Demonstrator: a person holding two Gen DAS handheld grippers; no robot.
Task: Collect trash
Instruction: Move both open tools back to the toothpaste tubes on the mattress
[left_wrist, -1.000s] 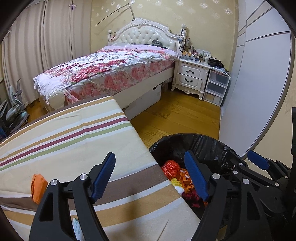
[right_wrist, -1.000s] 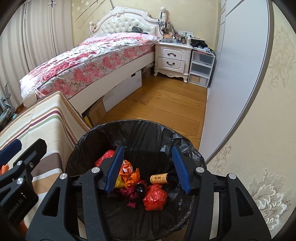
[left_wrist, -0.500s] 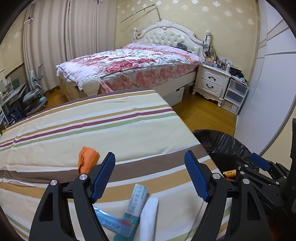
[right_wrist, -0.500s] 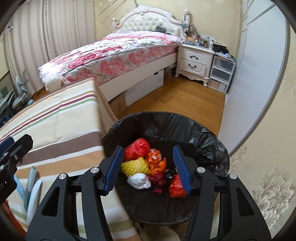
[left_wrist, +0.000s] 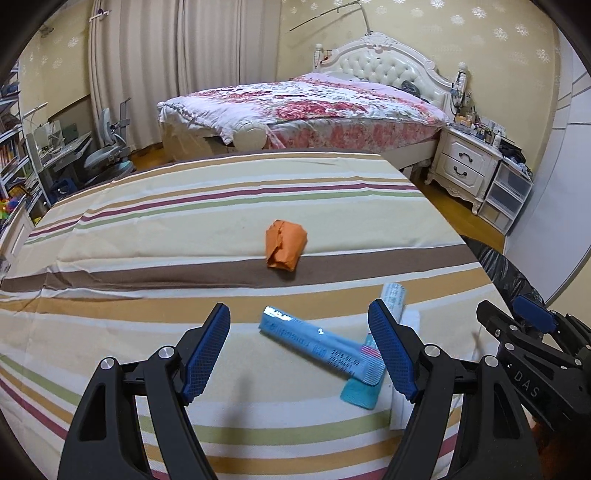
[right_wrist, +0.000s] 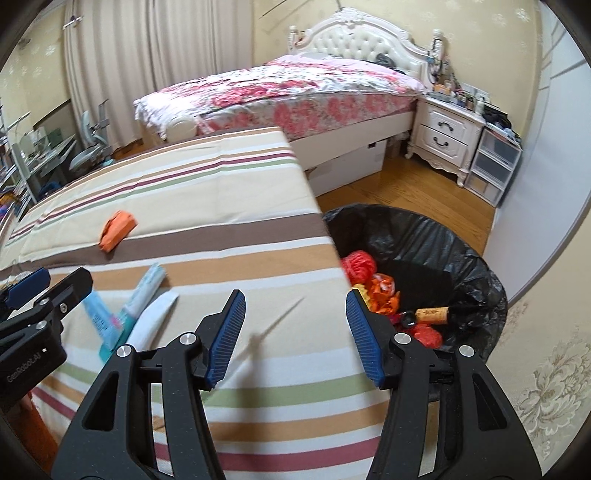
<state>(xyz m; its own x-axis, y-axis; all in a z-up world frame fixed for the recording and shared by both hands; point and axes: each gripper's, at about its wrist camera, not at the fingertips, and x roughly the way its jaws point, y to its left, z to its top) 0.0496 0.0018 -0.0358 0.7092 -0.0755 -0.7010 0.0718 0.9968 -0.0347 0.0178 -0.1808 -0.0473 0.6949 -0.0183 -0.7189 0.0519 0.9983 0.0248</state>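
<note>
On the striped cloth (left_wrist: 147, 221) lie a crumpled orange paper (left_wrist: 286, 247), a blue tube (left_wrist: 314, 341), a pale tube (left_wrist: 393, 295) and a white strip (left_wrist: 410, 325). My left gripper (left_wrist: 301, 332) hovers open over the blue tube, touching nothing. My right gripper (right_wrist: 294, 317) is open over the cloth's right edge, with a thin pale blurred streak (right_wrist: 277, 321) below its jaws. The black-lined bin (right_wrist: 424, 236) stands just right of it, holding a red net ball (right_wrist: 358, 262), orange scraps and a bottle (right_wrist: 432, 314). The orange paper (right_wrist: 118, 230) and tubes (right_wrist: 144, 291) show at left.
A floral bed (left_wrist: 314, 107) stands beyond the cloth, with a white nightstand (left_wrist: 465, 166) and plastic drawers (left_wrist: 509, 192) to its right. A grey wardrobe wall (right_wrist: 546, 147) runs behind the bin. A chair and shelves (left_wrist: 107, 155) crowd the far left. Wood floor (right_wrist: 406, 192) lies between.
Both views have swung left, away from the bin and onto the striped cloth. The orange paper and the tubes came into the middle. Both grippers stayed open and empty.
</note>
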